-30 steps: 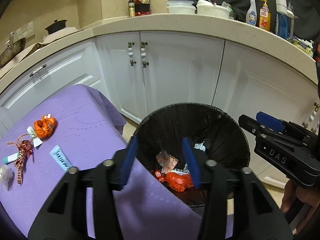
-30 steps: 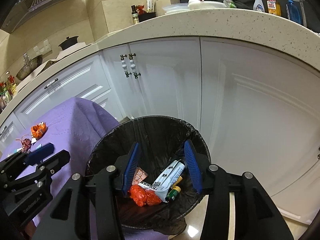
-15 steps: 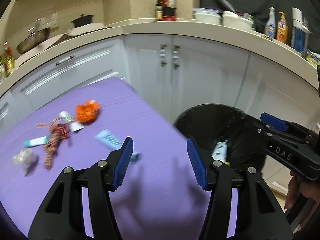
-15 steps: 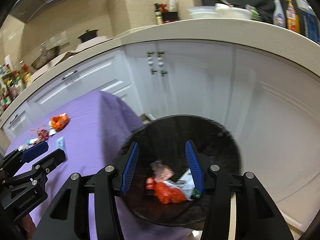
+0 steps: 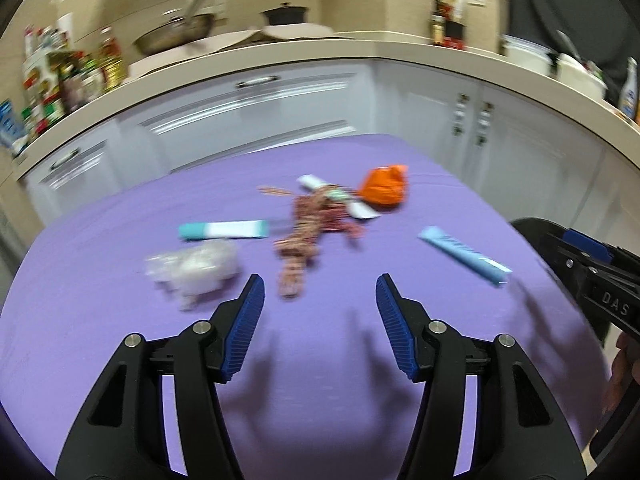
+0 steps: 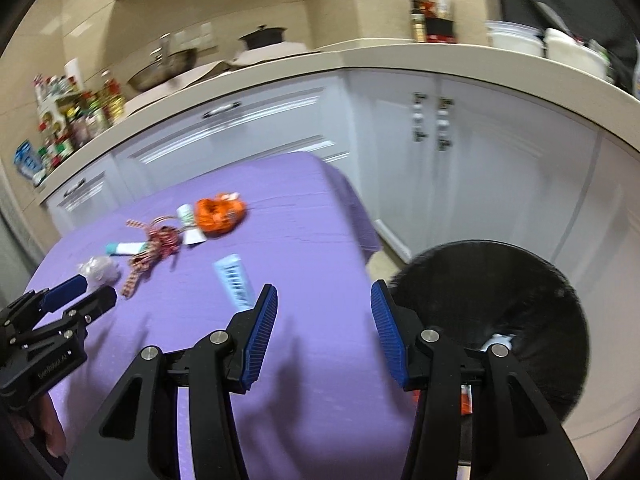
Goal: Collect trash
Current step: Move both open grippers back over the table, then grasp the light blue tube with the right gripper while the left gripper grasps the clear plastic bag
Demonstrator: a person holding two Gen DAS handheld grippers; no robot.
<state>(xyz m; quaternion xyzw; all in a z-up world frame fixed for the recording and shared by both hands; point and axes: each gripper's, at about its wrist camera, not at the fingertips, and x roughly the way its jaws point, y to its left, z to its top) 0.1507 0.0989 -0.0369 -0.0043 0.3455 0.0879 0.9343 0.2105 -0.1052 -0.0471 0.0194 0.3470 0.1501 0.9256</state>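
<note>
Left wrist view, left gripper [image 5: 319,300] spread, red ribbon [image 5: 310,220], clear wrapper [image 5: 194,268] ahead

The left gripper [image 5: 318,320] has black angular plastic arms with triangular cut-outs, silver round screws at the joints, and ribbed blue pads [image 5: 245,326] lining the inner faces of its fingers. The right gripper [image 6: 323,330] is built the same, with black arms, silver screws and blue ribbed pads [image 6: 385,334]. Seen from the left wrist camera, its side carries white "DAS" lettering, with bare skin of the hand [image 5: 624,364] behind it.
</note>
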